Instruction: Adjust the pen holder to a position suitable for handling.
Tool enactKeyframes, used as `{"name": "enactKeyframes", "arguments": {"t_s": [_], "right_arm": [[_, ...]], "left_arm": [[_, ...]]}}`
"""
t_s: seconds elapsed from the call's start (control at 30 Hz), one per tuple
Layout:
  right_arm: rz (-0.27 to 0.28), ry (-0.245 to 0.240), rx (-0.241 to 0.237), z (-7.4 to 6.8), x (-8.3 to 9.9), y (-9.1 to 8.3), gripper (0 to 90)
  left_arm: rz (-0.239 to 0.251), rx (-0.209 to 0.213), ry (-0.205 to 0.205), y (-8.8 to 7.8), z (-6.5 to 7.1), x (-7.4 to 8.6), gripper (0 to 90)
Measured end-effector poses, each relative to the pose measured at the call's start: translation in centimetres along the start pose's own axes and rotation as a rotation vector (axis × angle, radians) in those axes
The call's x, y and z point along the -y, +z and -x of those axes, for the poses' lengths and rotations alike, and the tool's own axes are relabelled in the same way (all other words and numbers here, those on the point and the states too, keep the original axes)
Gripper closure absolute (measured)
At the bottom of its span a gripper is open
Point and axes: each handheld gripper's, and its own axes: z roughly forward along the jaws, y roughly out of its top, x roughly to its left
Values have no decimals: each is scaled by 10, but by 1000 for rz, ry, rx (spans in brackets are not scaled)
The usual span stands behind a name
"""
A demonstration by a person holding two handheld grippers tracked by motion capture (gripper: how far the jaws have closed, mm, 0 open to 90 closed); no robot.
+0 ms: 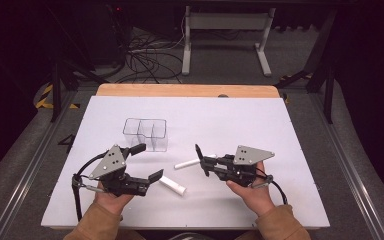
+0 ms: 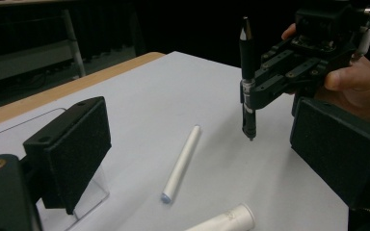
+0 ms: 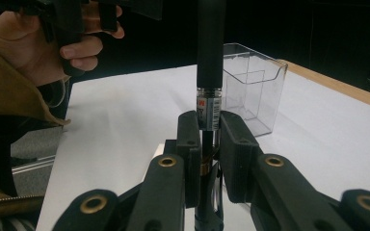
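My right gripper (image 1: 203, 161) pinches a black pen (image 2: 247, 82) upright, tip just above the white table cover (image 1: 240, 120); its lower end is hidden behind my jaws in the right gripper view. My left gripper (image 1: 147, 162) is spread, nothing held. A white tube (image 2: 181, 162) lies between; another white piece (image 2: 224, 220) is cut off, possibly a cap. A clear box (image 1: 145, 133) stands near.
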Motion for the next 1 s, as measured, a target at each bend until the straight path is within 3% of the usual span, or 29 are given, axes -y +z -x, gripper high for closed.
{"name": "enactKeyframes", "arguments": {"t_s": [0.37, 0.63, 1.0], "right_arm": [[-1, 4, -4, -4, 2, 4, 799], [-10, -2, 1, -7, 3, 7, 798], [-16, -8, 7, -8, 5, 8, 798]], "left_arm": [[16, 52, 13, 24, 7, -8, 102], [1, 97, -14, 46, 13, -11, 128], [-44, 120, -28, 73, 24, -15, 269]]}}
